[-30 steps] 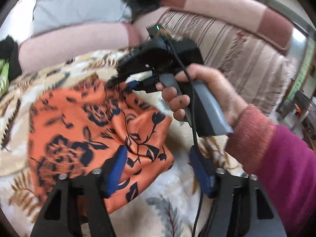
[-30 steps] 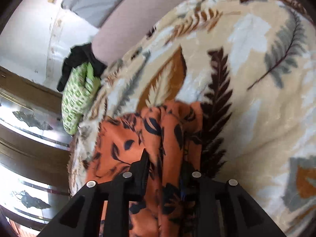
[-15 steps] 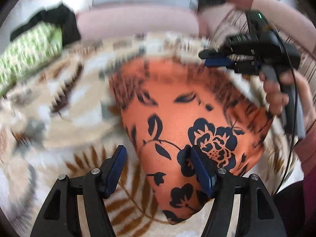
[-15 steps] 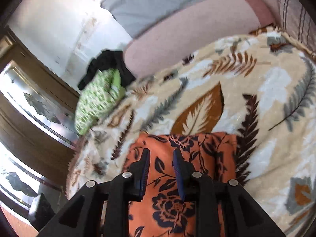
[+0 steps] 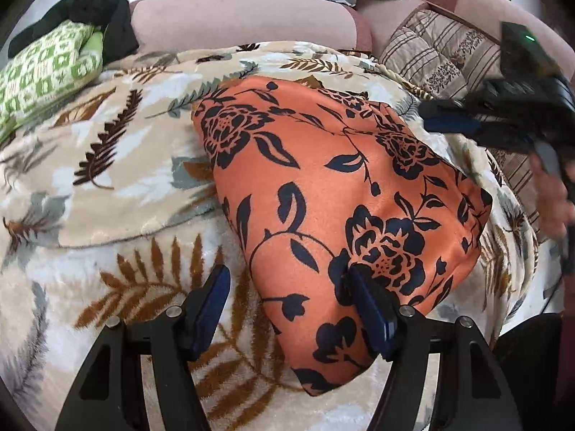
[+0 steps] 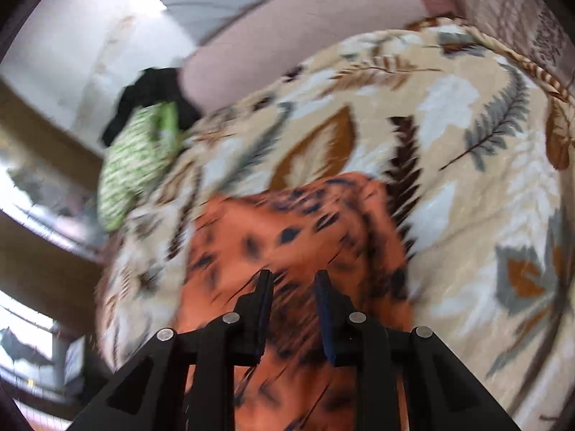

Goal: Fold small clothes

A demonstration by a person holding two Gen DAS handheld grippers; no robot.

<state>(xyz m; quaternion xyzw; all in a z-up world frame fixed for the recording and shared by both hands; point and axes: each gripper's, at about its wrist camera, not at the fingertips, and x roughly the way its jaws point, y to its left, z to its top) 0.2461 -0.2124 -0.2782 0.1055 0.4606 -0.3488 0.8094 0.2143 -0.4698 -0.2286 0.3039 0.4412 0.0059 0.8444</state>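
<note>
Released from the right gripper (image 6: 293,289) half a second ago, the orange floral garment (image 5: 341,194) now lies folded on the leaf-print blanket (image 5: 118,186), a green patterned bundle (image 5: 46,68) at ten o'clock. Both tools hang empty: the left gripper (image 5: 287,298), jaws spread wide, straddles the cloth's near edge at six o'clock, probably to smooth or refold it; the right, at three o'clock, shows a narrower gap.

Leaf-print blanket (image 5: 107,186), green patterned cloth (image 5: 46,72)
</note>
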